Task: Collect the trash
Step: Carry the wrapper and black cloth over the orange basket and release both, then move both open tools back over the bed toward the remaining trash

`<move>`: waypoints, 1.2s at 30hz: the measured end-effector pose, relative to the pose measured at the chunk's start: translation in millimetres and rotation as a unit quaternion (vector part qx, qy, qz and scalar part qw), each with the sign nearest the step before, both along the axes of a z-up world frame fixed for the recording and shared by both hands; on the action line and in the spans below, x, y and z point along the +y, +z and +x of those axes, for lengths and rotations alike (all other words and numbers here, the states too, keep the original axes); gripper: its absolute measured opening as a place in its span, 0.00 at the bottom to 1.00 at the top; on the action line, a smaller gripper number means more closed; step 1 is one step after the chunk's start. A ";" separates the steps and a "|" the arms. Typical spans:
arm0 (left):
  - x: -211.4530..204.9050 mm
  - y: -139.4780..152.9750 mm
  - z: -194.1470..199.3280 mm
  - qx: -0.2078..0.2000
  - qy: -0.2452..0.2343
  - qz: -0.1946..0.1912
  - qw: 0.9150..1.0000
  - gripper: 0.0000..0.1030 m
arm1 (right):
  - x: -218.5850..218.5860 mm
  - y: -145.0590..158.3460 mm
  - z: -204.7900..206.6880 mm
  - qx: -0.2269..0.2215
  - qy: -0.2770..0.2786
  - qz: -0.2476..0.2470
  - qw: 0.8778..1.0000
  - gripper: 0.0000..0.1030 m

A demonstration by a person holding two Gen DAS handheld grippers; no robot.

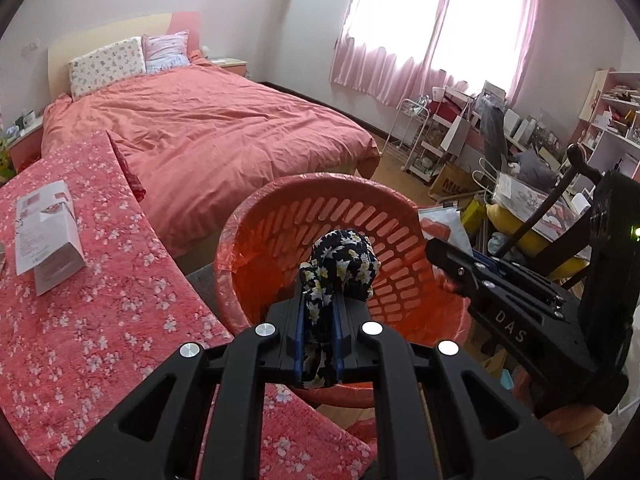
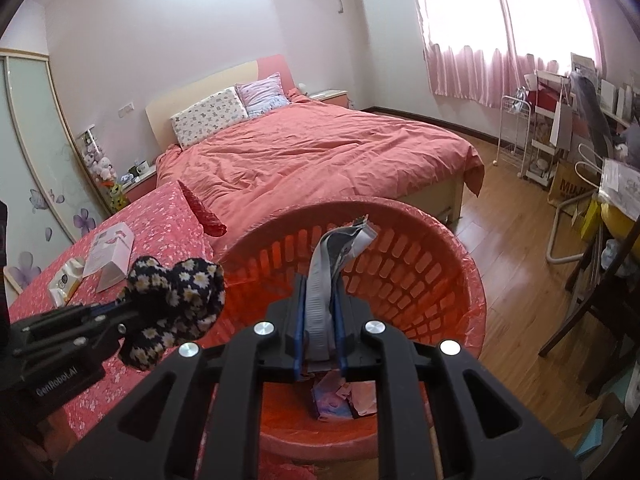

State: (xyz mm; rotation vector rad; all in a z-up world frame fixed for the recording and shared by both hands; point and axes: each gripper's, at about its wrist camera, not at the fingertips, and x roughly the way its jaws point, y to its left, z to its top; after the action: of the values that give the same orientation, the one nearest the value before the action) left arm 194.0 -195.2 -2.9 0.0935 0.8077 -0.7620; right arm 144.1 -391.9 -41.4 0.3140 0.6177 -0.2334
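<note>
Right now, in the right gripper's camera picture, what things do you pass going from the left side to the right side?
Wipes packet → white paper box → flowery cloth in the left gripper → grey wrapper in the right gripper → red basket's right rim → white wire cart.

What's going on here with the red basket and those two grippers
A person is collecting trash with a handheld gripper in each hand. The left gripper is shut on a dark floral cloth bundle, and the right gripper is clamped on a grey wrapper. Both are held over the red basket, which is lined with a plastic bag and already has some scraps at the bottom. Neither item has been dropped in yet.
</note>
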 end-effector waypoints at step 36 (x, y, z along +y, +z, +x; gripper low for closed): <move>181.9 14.4 51.9 -0.057 0.226 0.085 0.969 0.62 | 117.7 27.9 45.9 0.003 0.104 -0.029 0.994 0.75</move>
State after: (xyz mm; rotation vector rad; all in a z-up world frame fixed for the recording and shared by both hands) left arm 245.9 -13.3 11.5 0.1010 0.7474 -0.2528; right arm 190.0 -274.2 -13.5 0.1903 0.6433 -0.0514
